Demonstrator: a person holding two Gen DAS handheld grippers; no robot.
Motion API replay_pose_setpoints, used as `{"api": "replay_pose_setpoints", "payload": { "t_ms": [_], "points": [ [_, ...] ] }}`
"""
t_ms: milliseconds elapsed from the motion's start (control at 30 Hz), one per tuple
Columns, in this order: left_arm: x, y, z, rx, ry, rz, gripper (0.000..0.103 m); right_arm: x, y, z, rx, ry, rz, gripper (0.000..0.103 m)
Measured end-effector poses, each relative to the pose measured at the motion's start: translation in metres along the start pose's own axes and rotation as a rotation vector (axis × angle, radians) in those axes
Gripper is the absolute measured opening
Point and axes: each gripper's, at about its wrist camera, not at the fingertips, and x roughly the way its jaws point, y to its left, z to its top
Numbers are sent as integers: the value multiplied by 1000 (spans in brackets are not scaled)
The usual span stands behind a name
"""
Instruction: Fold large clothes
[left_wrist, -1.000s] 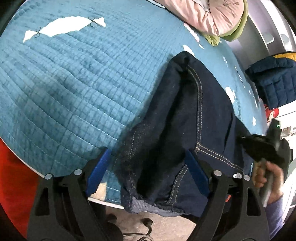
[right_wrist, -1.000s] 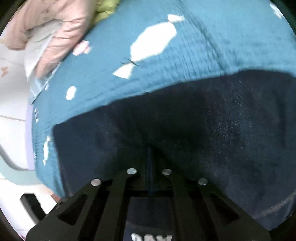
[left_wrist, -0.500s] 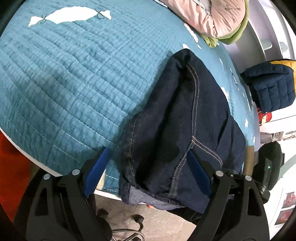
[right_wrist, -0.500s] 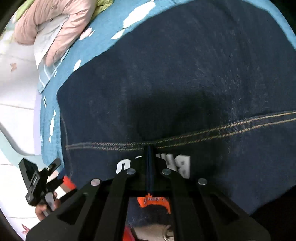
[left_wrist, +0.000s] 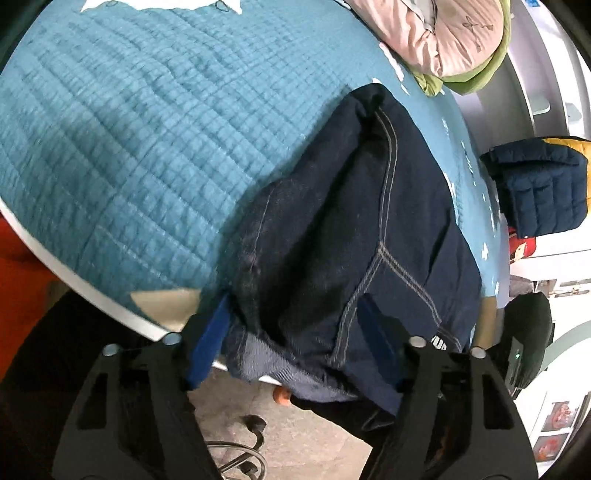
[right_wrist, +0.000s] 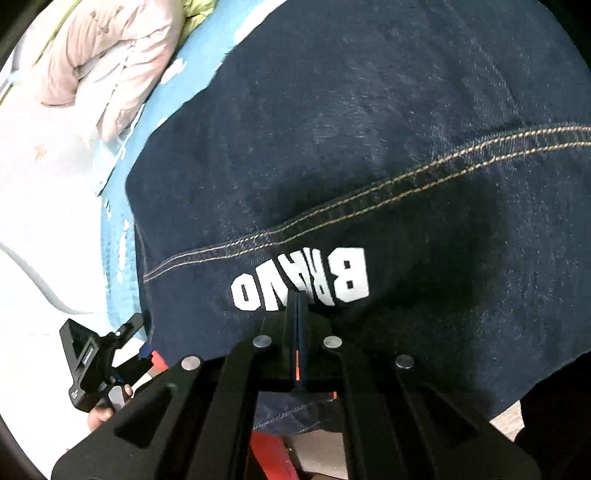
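The left gripper (left_wrist: 295, 336) stands with its blue-padded jaws spread wide, and the folded end of the dark denim garment (left_wrist: 354, 236) bulges between them without being pinched. The garment lies on the teal quilted bedspread (left_wrist: 129, 147), its near end hanging over the bed's white edge above a grey floor. From that end the denim runs away across the quilt toward a pink padded bundle (left_wrist: 443, 33) with green lining at the far side. A navy quilted jacket (left_wrist: 543, 192) sits to the right, off the bed.

The denim is heavy and dark indigo, with doubled tan stitching along its seams and a paler ribbed underside showing at the hanging hem. The bedspread is stitched in small squares and carries white patches.

The right gripper (right_wrist: 297, 306) has its jaws pressed together, only a thin line showing between them, and cloth lies around the tips; whether a fold is caught there cannot be told. Its tips rest right at the white lettering (right_wrist: 301, 284), printed below a doubled seam. The left gripper (right_wrist: 107, 358) appears at lower left, beside the garment's edge.
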Motion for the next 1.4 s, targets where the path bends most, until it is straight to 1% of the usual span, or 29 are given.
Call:
{"api": "replay_pose_setpoints", "payload": {
  "t_ms": [33, 67, 133, 167, 233, 333, 367, 400, 433, 467, 500, 533, 633, 733, 800, 833, 933, 1000, 1133, 1233, 1400],
  "points": [
    [1, 1, -3, 1, 11, -7, 59, -2, 3, -1, -21, -7, -11, 1],
    [2, 5, -7, -9, 27, -24, 51, -6, 6, -4, -39, -14, -18, 3],
    [2, 8, -13, -19, 20, -44, 36, -12, 15, -11, -96, -47, -45, 6],
    [1, 8, -14, -18, 16, -47, 32, -15, 23, -17, -148, -75, -59, 6],
    [0, 4, -16, -9, 8, -52, 26, -17, 38, -28, -236, -118, -88, 6],
    [-7, -5, -18, 17, -15, -65, 23, -19, 62, -56, -400, -204, -138, 9],
    [-12, -9, -18, 29, -22, -74, 22, -20, 65, -64, -434, -226, -149, 15],
    [-14, -13, -18, 38, -23, -82, 22, -19, 75, -75, -490, -256, -158, 25],
    [-17, -17, -18, 50, -23, -91, 22, -18, 79, -80, -525, -270, -164, 33],
    [-19, -19, -18, 57, -24, -95, 22, -16, 87, -90, -574, -299, -176, 44],
    [-22, -22, -17, 67, -23, -105, 21, -12, 95, -99, -625, -323, -183, 47],
    [-23, -26, -16, 74, -23, -111, 21, -8, 101, -107, -665, -339, -182, 48],
    [-33, -40, -17, 111, -26, -139, 22, 10, 118, -126, -760, -350, -157, 54],
    [-38, -53, -14, 129, -22, -161, 22, 23, 127, -139, -817, -352, -119, 57],
    [-42, -60, -12, 151, -19, -171, 22, 29, 135, -145, -846, -380, -127, 63],
    [-43, -59, -10, 157, -14, -173, 22, 33, 139, -147, -862, -391, -95, 64],
    [-39, -64, -5, 176, 7, -171, 22, 44, 149, -146, -879, -392, -85, 65],
    [-37, -65, -4, 172, 13, -182, 22, 49, 154, -143, -889, -393, -79, 66],
    [-37, -67, -1, 176, 23, -202, 22, 62, 163, -141, -934, -378, -93, 66],
    [-36, -70, 0, 187, 31, -203, 22, 66, 168, -144, -959, -383, -95, 66],
    [-35, -72, 3, 195, 38, -205, 22, 74, 174, -139, -960, -412, -138, 66]
  ]
}}
